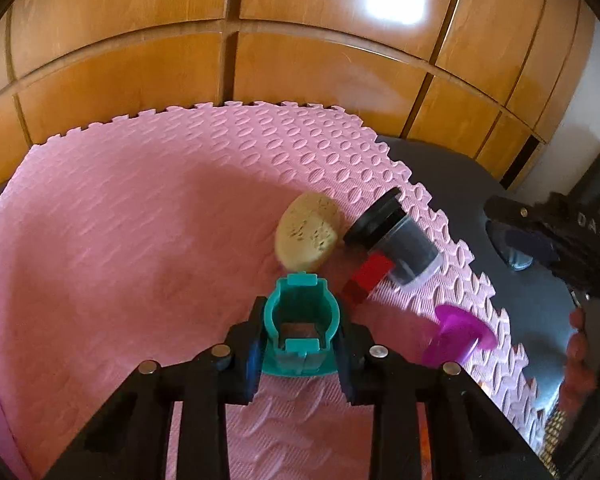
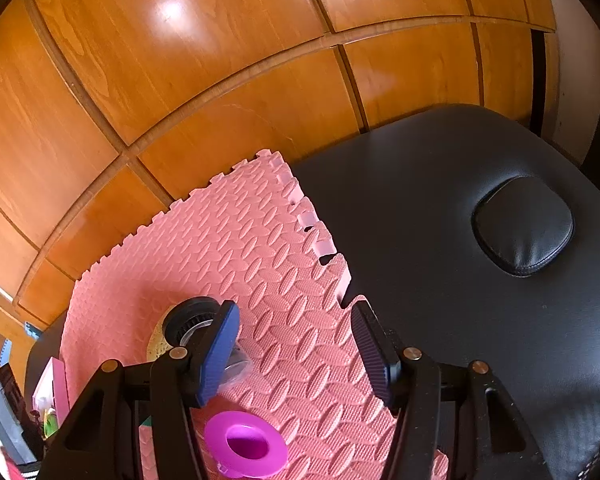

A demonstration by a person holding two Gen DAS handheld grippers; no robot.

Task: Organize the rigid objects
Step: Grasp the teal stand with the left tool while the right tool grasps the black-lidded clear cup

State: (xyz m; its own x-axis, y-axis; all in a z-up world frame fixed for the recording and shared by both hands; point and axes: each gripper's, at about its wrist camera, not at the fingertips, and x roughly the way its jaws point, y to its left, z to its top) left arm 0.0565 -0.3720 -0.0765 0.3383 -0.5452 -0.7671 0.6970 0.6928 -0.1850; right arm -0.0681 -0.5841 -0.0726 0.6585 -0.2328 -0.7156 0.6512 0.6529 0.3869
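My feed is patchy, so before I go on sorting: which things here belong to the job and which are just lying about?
Job items:
teal holder, clamped in the left hand-held gripper
purple spool
black-capped jar
red block
tan stone-like lump
right hand-held gripper, open and empty

Lying about:
pink foam mat
black padded table
wooden panelling

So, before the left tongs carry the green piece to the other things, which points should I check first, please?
1. Left tongs closed on the green piece: ok.
2. Grip even on both sides: ok, one pad on each flank.
3. Free mat to set it down: ok, bare pink area to the left.
4. Path past the sponge, red block and dark jar: not ok, they lie close ahead.
5. Right tongs out of the way: ok, open and empty over the mat.
6. Purple spool stable: cannot tell.
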